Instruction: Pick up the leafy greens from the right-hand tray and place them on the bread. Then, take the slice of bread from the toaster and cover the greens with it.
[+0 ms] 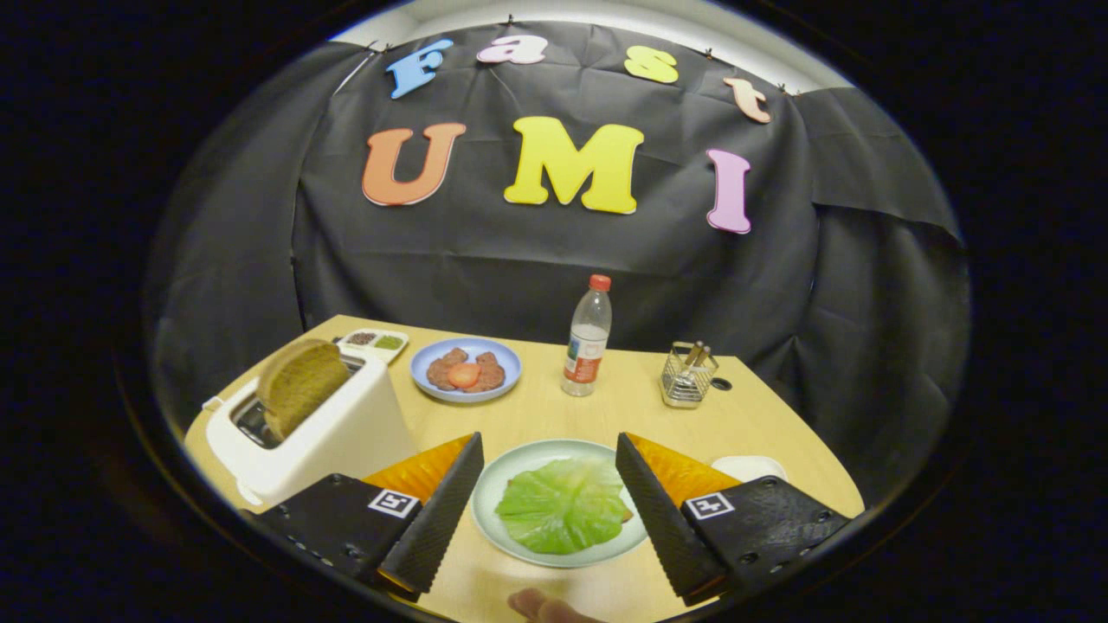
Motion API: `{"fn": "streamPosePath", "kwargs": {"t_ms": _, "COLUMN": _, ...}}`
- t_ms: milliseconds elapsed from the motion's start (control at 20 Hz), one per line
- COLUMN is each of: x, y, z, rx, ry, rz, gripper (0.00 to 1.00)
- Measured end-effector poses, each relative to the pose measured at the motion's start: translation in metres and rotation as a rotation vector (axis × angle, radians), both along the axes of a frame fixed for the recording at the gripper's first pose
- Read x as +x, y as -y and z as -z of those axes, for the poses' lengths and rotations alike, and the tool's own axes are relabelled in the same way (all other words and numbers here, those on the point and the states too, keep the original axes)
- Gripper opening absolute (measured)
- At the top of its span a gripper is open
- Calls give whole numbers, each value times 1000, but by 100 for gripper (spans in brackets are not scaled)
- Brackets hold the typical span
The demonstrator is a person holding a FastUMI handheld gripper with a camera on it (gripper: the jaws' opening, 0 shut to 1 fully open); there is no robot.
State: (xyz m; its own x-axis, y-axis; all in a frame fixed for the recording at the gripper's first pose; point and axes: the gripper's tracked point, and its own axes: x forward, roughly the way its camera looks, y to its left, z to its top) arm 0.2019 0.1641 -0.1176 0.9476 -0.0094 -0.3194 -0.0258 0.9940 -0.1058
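Nearest the lens, a fingertip, just below the two-finger gripper, spread wide and holding nothing. Between the fingers, a crinkled green lettuce leaf lying on a pale green round plate; a brownish edge peeking out at the leaf's right, probably the bread beneath. Greens apparently placed, so next the round brown bread slice standing in the white plastic toaster off to the left. Best approached from above, pinching the exposed top edge and lifting straight up. Beyond, a clear plastic bottle with a red cap.
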Motion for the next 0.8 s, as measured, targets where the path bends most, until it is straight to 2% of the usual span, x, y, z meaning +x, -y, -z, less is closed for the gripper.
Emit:
{"fn": "streamPosePath", "kwargs": {"t_ms": 250, "x": -20, "y": -59, "z": -38, "rx": 90, "ry": 54, "rz": -71, "gripper": 96}}
{"fn": "streamPosePath", "kwargs": {"t_ms": 450, "x": -22, "y": -105, "z": -42, "rx": 98, "ry": 46, "rz": -131, "gripper": 95}}
{"fn": "streamPosePath", "kwargs": {"t_ms": 700, "x": -7, "y": -149, "z": -24, "rx": 107, "ry": 17, "rz": -160, "gripper": 96}}
{"fn": "streamPosePath", "kwargs": {"t_ms": 800, "x": 1, "y": -154, "z": -14, "rx": 100, "ry": 8, "rz": -143, "gripper": 93}}
